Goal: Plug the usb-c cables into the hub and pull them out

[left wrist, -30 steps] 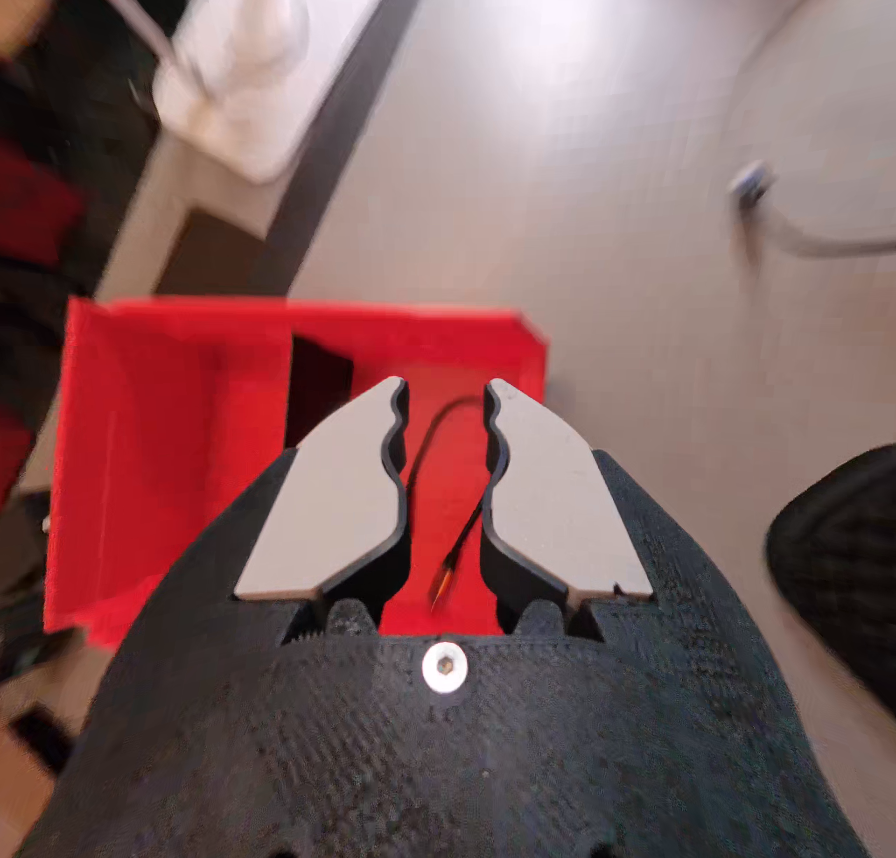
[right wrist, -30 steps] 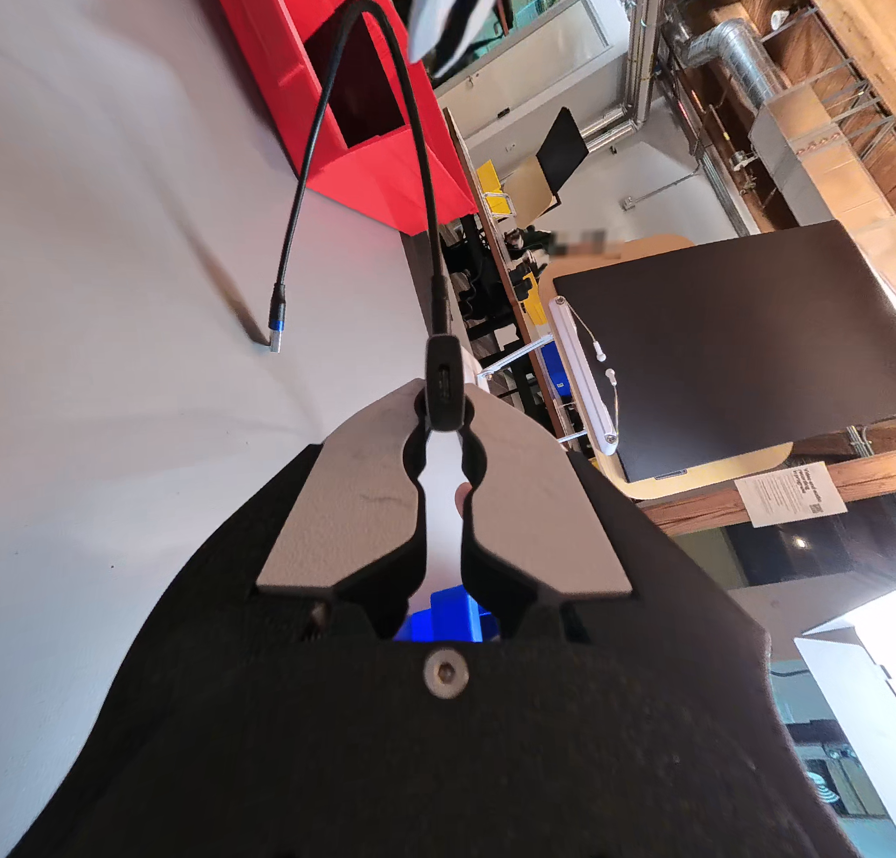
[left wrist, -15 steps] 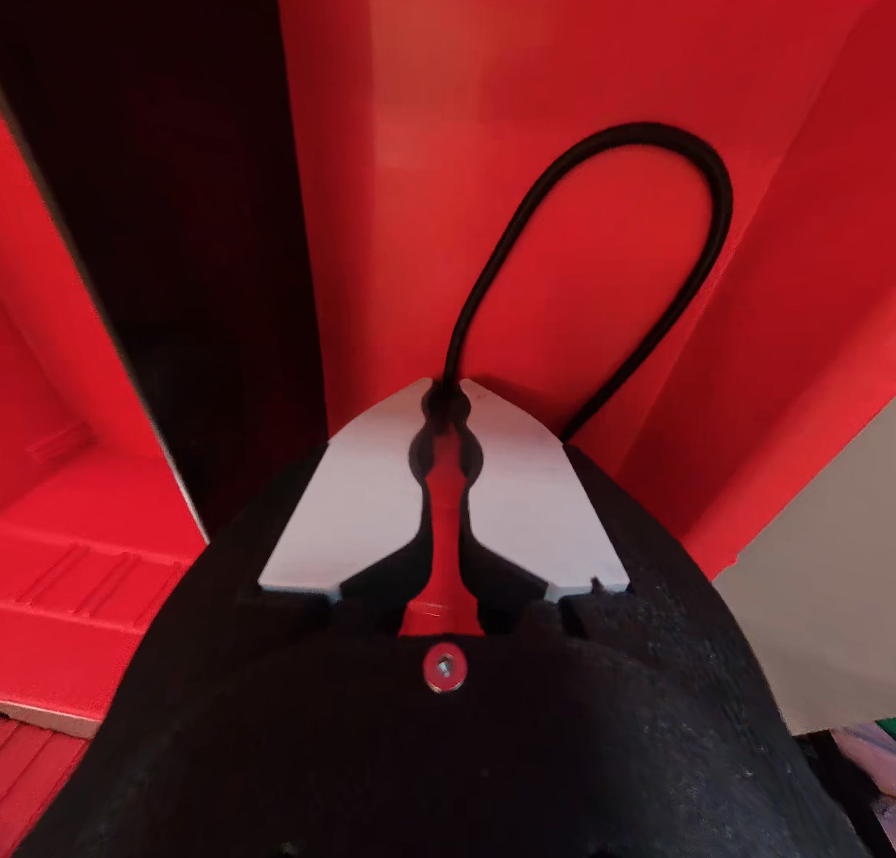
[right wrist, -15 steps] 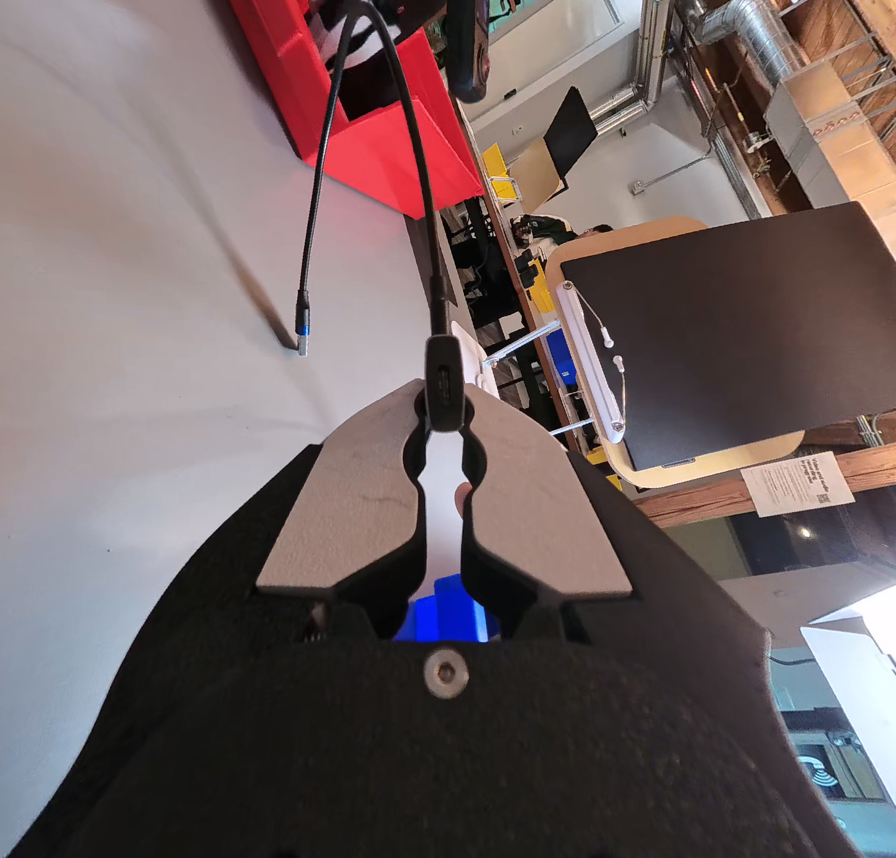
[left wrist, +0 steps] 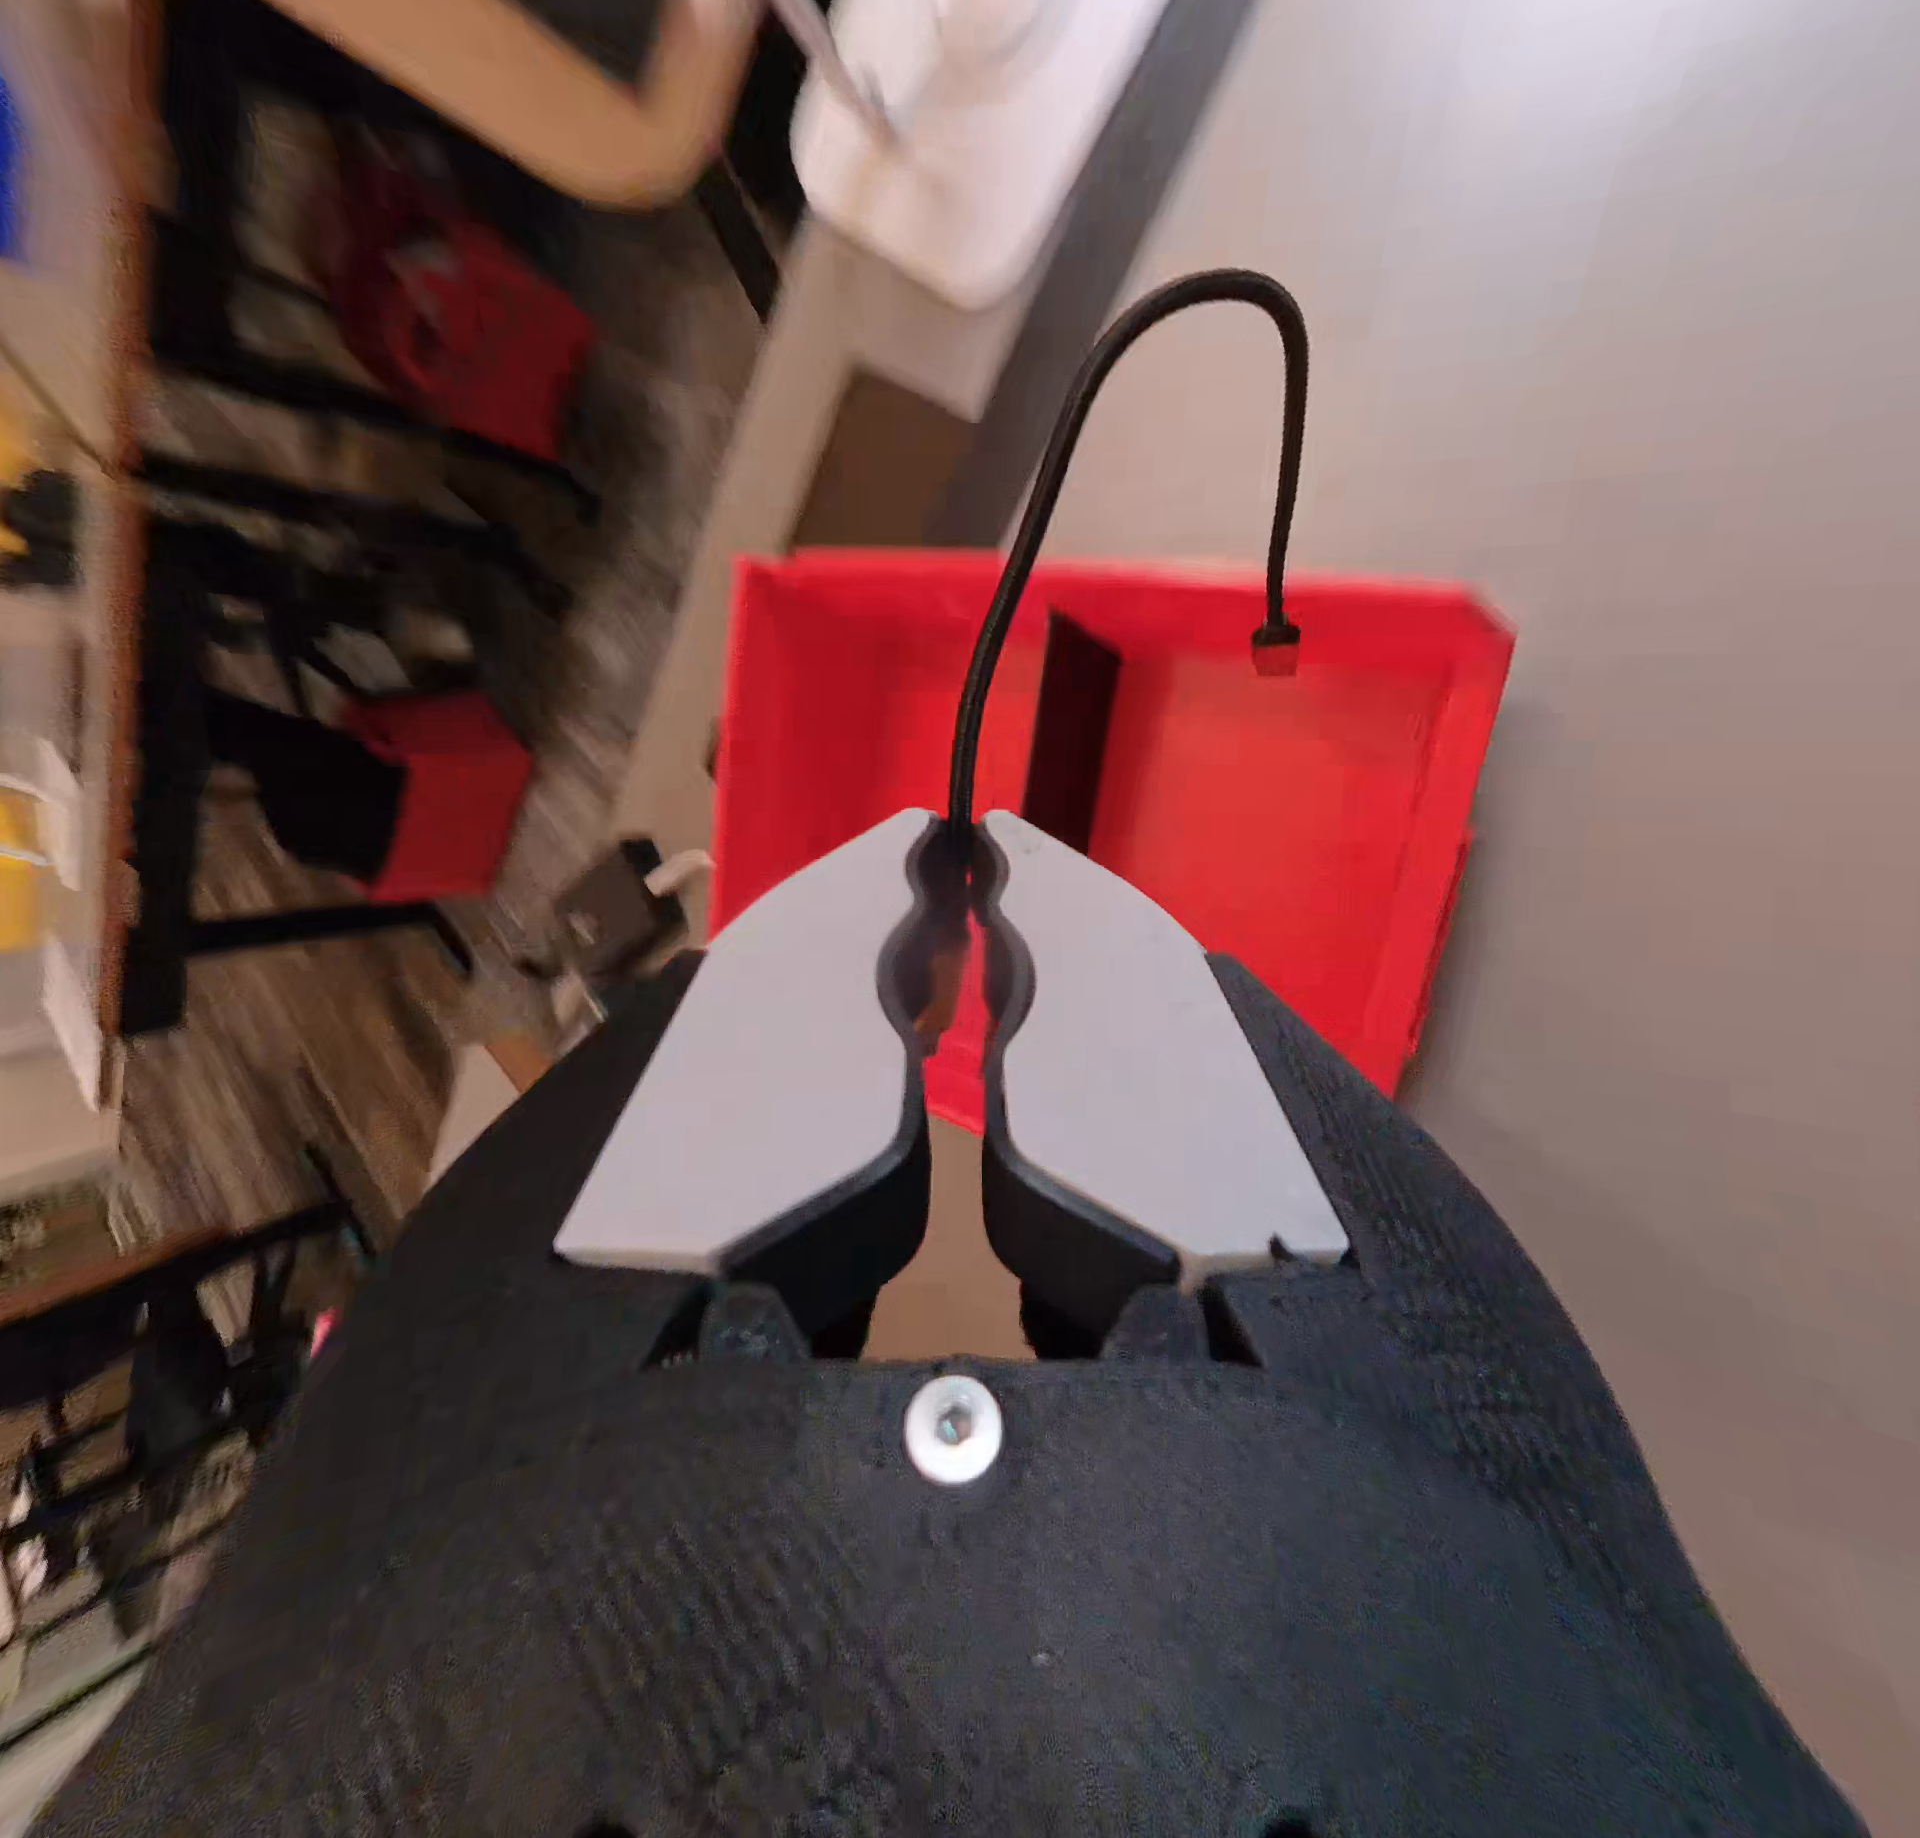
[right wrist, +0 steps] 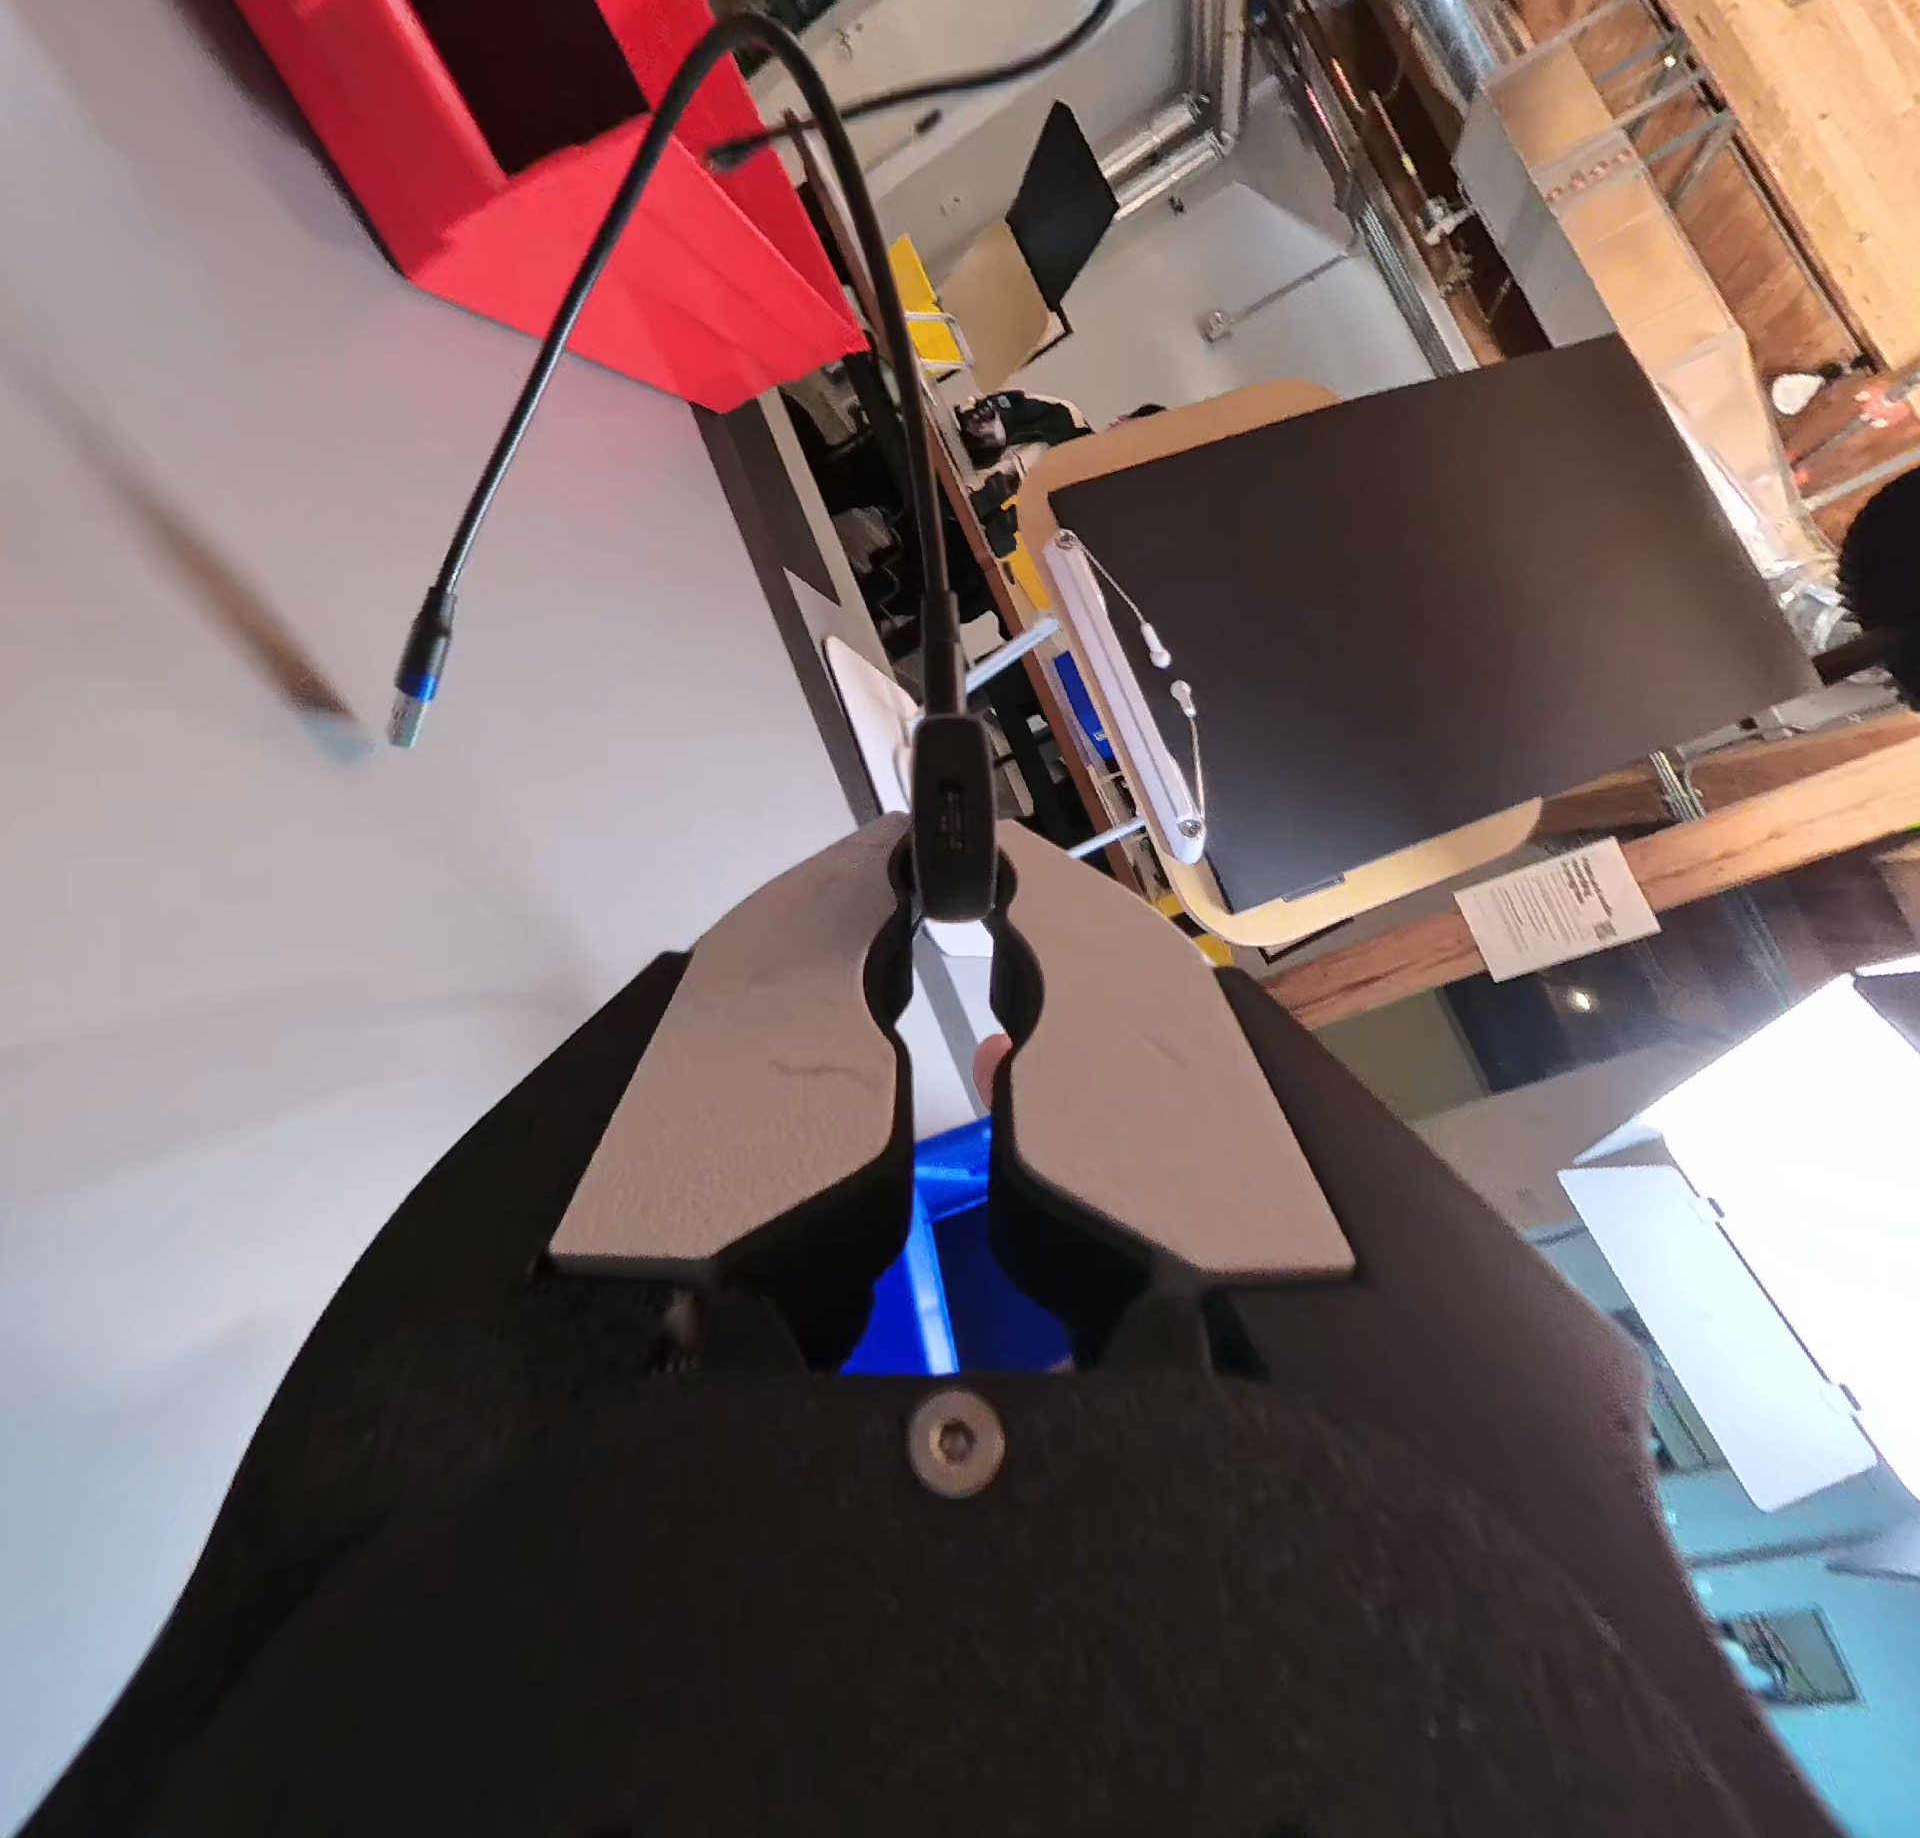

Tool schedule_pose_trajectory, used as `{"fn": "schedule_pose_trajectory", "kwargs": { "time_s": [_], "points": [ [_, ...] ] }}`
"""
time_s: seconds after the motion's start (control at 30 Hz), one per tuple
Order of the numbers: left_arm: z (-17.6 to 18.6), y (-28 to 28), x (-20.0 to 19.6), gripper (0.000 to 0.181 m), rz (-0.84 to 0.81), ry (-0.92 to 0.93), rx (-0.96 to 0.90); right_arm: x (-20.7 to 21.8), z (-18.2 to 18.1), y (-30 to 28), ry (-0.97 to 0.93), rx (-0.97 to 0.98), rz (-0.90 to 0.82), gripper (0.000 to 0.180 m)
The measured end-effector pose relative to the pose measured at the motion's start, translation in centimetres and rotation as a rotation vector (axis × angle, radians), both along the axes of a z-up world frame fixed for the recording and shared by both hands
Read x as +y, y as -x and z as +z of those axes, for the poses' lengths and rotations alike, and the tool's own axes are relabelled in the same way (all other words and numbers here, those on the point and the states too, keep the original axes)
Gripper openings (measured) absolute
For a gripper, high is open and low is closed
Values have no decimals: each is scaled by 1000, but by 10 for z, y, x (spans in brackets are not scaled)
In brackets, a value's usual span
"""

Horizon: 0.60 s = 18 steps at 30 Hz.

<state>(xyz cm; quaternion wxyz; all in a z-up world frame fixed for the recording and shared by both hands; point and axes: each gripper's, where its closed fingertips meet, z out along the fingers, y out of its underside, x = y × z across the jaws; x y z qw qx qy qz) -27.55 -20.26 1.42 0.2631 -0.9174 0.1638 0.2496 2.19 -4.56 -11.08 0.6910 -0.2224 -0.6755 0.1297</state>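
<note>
My left gripper (left wrist: 964, 832) pinched short black cable (left wrist: 1049, 500) above red bin (left wrist: 1299, 853) near bench edge; right gripper (right wrist: 951, 858) clamped hub (right wrist: 951, 822), tail plug (right wrist: 416, 692) dangling, ready for mating.

Both tongs (left wrist: 966, 832) (right wrist: 951, 853) — black textured bodies, grey fingers, one silver screw each.

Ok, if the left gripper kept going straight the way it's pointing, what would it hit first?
Most likely the red bin, which lies directly ahead of the left gripper, shut on a black cable. Depth is unclear, so how near is uncertain.
</note>
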Motion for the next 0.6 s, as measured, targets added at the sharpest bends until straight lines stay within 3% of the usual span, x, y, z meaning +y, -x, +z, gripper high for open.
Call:
{"fn": "schedule_pose_trajectory", "kwargs": {
  "time_s": [0.1,0.2,0.47,0.6],
  "points": [
    [44,-41,19,5,-107,-249,-43,12,5,-1,15,23,-50,9],
    [47,-90,38,5,-263,-452,-102,24,7,-2,38,39,-94,9],
    [-52,-208,70,5,-635,-781,-409,45,10,-5,88,64,-150,9],
    [-83,-237,66,5,-698,-857,-565,46,7,-3,91,54,-145,9]
  ]
}}
